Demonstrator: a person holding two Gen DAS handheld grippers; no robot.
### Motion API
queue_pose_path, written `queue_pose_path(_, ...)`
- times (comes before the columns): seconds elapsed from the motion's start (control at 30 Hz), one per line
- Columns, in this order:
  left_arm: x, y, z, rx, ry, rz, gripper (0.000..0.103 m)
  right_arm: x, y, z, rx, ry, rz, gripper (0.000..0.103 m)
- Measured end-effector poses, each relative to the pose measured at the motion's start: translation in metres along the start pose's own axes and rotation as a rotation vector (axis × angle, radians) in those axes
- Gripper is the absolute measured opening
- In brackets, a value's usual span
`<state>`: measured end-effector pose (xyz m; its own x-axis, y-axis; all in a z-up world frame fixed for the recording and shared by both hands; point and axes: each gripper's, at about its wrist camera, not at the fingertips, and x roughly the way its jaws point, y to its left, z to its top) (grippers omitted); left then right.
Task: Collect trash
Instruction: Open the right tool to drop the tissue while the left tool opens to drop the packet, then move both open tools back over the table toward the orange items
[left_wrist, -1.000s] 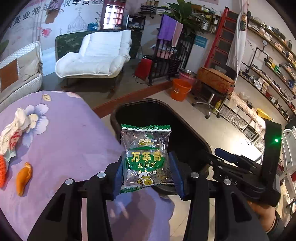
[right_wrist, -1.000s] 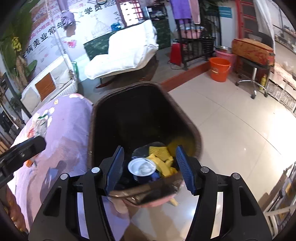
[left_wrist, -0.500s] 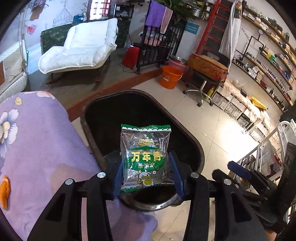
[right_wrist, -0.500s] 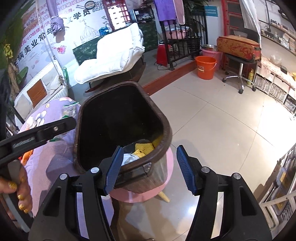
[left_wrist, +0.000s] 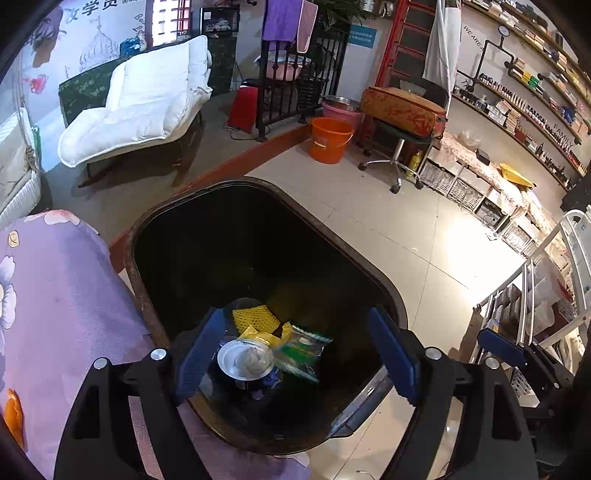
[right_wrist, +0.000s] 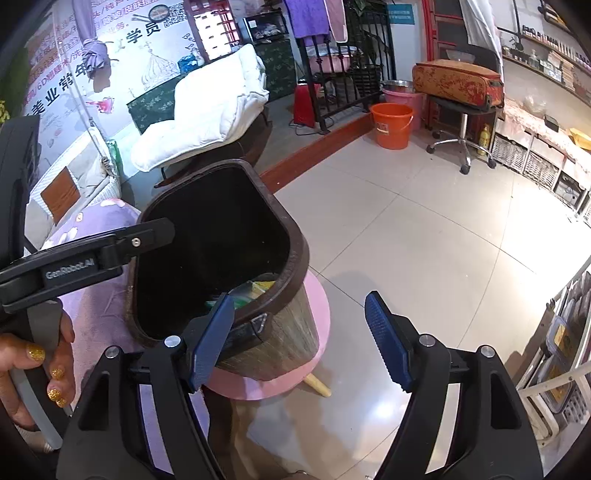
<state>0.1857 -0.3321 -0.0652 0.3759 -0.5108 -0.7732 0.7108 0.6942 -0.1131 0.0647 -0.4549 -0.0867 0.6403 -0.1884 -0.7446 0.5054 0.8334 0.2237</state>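
1. Released since a second ago, the green snack packet no longer sits between the left gripper's pads; it now lies at the bottom of the dark trash bin, directly below and ahead of that gripper.
2. Left gripper jaws are opening, spread wide, with nothing pressed between them; the bin's mouth fills the space beyond the fingertips.
3. Beside the packet in the bin lie a round foil-lidded cup toward the left finger and yellow mesh wrapping just beyond it.
4. Right gripper jaws are opening too, empty; its left finger overlaps the bin's near rim, the right finger hangs over bare floor tiles.
5. From the right gripper, the bin stands ahead-left on a pink stool.
6. A hand with gold-glitter nails holds the left gripper's handle at far left.
7. Purple floral cloth lies left of the left gripper.
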Motion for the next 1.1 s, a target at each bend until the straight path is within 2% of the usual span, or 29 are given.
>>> queue_pose_path(0.27, -0.016, 0.003, -0.01, -0.009, -0.039, 0.014, 0.084, 0.003, 0.002, 0.0, 0.004, 0.011, -0.008, 0.073)
queue_pose_path(0.53, -0.057, 0.022, -0.036, -0.029, -0.114, 0.095, 0.085, 0.004, 0.025, 0.003, -0.038, 0.023, 0.03, 0.074)
queue_pose_path(0.77, -0.098, 0.063, -0.069, -0.113, -0.163, 0.19, 0.086, -0.001, 0.079, 0.001, -0.132, 0.032, 0.118, 0.074)
queue_pose_path(0.8, -0.104, 0.072, -0.075, -0.13, -0.164, 0.221, 0.086, -0.001, 0.086, 0.0, -0.146, 0.035, 0.132, 0.074)
queue_pose_path(0.93, -0.126, 0.1, -0.093, -0.206, -0.172, 0.262, 0.086, 0.001, 0.123, -0.006, -0.212, 0.057, 0.193, 0.074)
queue_pose_path(1.1, -0.152, 0.136, -0.123, -0.266, -0.167, 0.35, 0.086, 0.002, 0.168, -0.015, -0.3, 0.083, 0.281, 0.074)
